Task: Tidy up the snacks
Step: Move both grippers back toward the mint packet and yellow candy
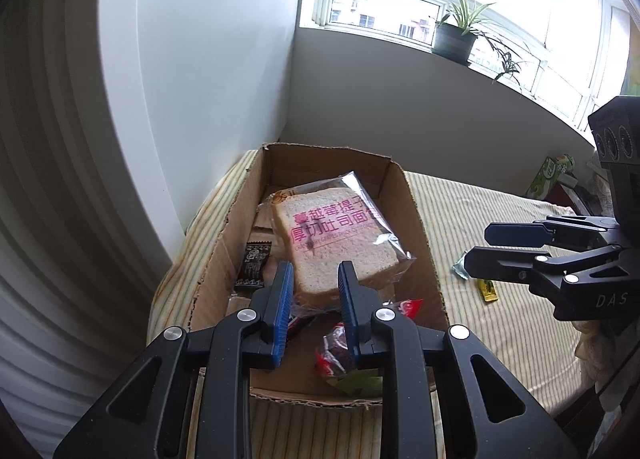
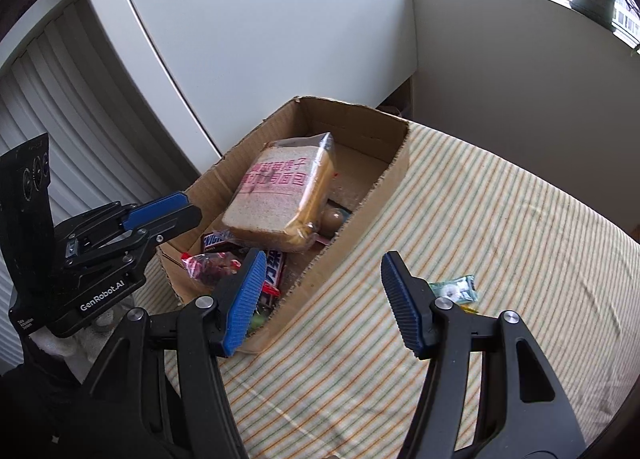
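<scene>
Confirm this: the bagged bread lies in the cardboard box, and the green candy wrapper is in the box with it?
Not quite. The bread does lie in the box, but the green wrapper lies outside it on the striped cloth, as the right wrist view shows.

- My left gripper (image 1: 315,279) hangs over the cardboard box (image 1: 422,227), jaws narrowly apart, gripping nothing.
- A bagged bread slice (image 1: 332,235) lies on the snacks inside.
- The right gripper (image 1: 516,247) hovers above the striped worktop (image 1: 500,319), near a yellow packet (image 1: 489,290).

The cardboard box (image 2: 384,163) is matt brown corrugated board with rough torn edges. The bread packet (image 1: 340,235) is wrapped in glossy clear plastic film. The tablecloth (image 2: 500,219) is matt striped woven cloth. The gripper pads (image 2: 244,299) are ribbed blue plastic on matt black plastic arms.
</scene>
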### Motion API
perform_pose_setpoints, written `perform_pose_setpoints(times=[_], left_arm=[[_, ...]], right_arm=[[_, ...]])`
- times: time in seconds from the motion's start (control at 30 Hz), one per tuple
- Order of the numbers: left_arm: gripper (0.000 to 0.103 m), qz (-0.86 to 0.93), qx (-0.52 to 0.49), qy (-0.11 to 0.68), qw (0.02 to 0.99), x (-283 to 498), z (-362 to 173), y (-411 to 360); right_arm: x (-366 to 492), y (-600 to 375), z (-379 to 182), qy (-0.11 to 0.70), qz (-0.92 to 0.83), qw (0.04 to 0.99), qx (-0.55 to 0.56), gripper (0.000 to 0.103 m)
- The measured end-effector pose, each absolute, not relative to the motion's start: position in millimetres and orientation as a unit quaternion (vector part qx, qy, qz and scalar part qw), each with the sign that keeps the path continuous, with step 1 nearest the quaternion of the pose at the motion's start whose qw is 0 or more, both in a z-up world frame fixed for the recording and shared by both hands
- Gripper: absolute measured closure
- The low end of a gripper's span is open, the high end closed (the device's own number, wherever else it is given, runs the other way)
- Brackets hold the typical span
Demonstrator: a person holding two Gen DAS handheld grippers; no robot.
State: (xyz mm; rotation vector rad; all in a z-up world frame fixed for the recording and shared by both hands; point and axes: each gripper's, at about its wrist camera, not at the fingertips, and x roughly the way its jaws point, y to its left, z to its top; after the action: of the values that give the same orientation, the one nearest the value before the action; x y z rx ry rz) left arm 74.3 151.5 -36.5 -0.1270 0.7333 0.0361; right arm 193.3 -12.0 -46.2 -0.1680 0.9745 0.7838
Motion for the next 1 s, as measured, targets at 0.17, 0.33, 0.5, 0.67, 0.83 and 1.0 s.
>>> perform_pose_setpoints(times=[0.17,0.33,0.5,0.67,0.83,1.0], left_arm=[[0.082,-0.002,-0.054,0.355,0.933,73.3,-32.0,130.2],[0.082,-0.023,-0.044,0.358,0.933,76.3,-31.8,105.5],[0.082,-0.039,-0.040,0.361,0.931,78.6,-32.5,86.2],[0.082,-0.050,-0.030,0.368,0.928,80.1,-36.3,70.9],[0.082,-0.064,-0.022,0.373,0.926,81.2,-39.5,58.9],[0.082,-0.072,-0.019,0.377,0.923,84.9,-42.4,51.4]], right_arm=[[202.0,-41.9,-49.2,0.460,0.341,0.816,-0.077,0.040],[213.2,-66.6,-61.4,0.475,0.314,0.819,-0.077,0.040],[223.4,-81.6,-83.4,0.492,0.290,0.817,-0.080,0.040],[224.9,-87.1,-105.0,0.509,0.284,0.809,-0.081,0.040],[226.0,-84.0,-119.1,0.517,0.280,0.805,-0.084,0.041],[228.3,-74.7,-129.5,0.521,0.274,0.802,-0.103,0.053]])
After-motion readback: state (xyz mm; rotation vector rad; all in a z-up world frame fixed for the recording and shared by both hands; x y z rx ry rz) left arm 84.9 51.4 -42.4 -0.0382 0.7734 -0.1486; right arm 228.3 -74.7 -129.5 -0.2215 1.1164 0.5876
